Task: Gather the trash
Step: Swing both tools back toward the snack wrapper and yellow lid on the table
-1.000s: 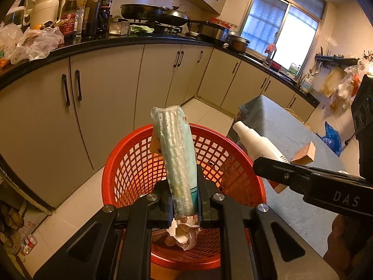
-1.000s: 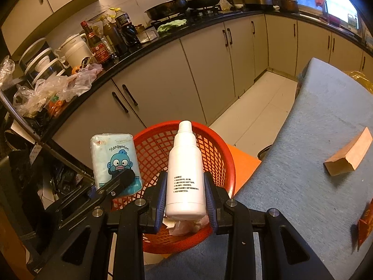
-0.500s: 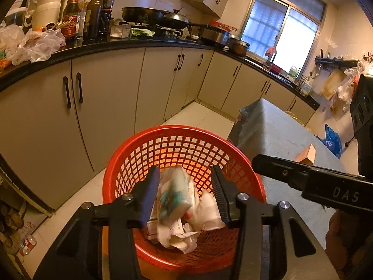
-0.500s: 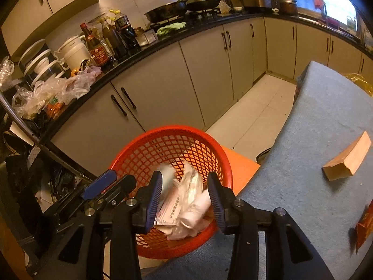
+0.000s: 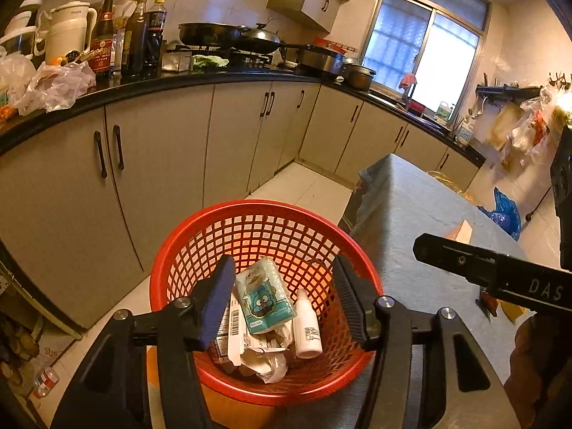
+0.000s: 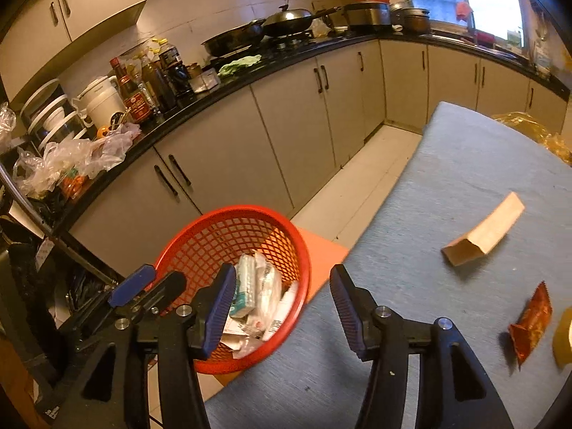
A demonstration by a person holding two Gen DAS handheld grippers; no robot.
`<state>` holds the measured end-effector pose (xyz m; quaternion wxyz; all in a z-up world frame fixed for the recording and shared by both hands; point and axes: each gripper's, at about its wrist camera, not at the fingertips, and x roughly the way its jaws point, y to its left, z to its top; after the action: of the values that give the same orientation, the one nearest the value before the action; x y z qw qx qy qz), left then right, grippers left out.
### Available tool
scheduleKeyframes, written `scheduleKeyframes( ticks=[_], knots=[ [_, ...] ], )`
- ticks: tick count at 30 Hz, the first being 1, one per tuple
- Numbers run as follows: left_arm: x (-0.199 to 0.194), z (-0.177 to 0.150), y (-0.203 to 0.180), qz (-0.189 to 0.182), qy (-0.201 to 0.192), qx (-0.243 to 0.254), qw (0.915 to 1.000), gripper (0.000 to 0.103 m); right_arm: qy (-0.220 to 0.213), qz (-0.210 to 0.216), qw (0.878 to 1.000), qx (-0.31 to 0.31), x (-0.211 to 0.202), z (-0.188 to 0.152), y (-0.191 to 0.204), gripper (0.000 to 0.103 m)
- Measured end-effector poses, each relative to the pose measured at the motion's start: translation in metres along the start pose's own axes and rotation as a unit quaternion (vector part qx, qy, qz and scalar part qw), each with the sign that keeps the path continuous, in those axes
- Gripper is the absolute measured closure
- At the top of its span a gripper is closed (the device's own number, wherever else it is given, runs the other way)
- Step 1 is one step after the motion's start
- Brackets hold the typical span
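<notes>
Both hand-held grippers I am running have just been opening, and nothing sits between either pair of jaws. My left hand-held gripper hangs over the red basket, jaws apart. Down inside lie the tissue pack with the blue cartoon face, the white bottle just to its right, and crumpled paper beneath them. My right hand-held gripper is also spread wide and empty, poised above the basket's near rim and the edge of the grey tabletop. Further right on the tabletop I see a cardboard box lying on its side, and near it, close to the right edge, an orange wrapper.
</notes>
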<state>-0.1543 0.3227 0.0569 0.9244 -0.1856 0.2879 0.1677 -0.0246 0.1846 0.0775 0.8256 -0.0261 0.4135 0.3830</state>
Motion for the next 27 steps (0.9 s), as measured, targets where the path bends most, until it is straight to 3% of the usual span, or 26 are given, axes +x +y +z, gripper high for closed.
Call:
scheduleKeyframes(
  ticks=[7,11,22,27],
  knots=[
    [-0.01,0.0,-0.015,0.002,-0.008,0.014,0.9999,0.044,-0.011,-0.023,1.0,-0.001,-0.017,-0.007,-0.011,0.043],
    [-0.016,-0.001,-0.026,0.0,-0.012,0.024,0.9996,0.041,-0.022,-0.038,0.999,0.0,-0.029,-0.013,-0.019,0.037],
    [-0.03,-0.006,-0.068,-0.006,-0.025,0.046,0.9986,0.015,-0.055,-0.093,0.994,0.017,-0.071,-0.033,-0.055,0.026],
    [-0.036,-0.01,-0.096,-0.008,-0.027,0.066,0.9974,0.013,-0.082,-0.128,0.988,0.035,-0.097,-0.044,-0.079,0.018]
  ],
)
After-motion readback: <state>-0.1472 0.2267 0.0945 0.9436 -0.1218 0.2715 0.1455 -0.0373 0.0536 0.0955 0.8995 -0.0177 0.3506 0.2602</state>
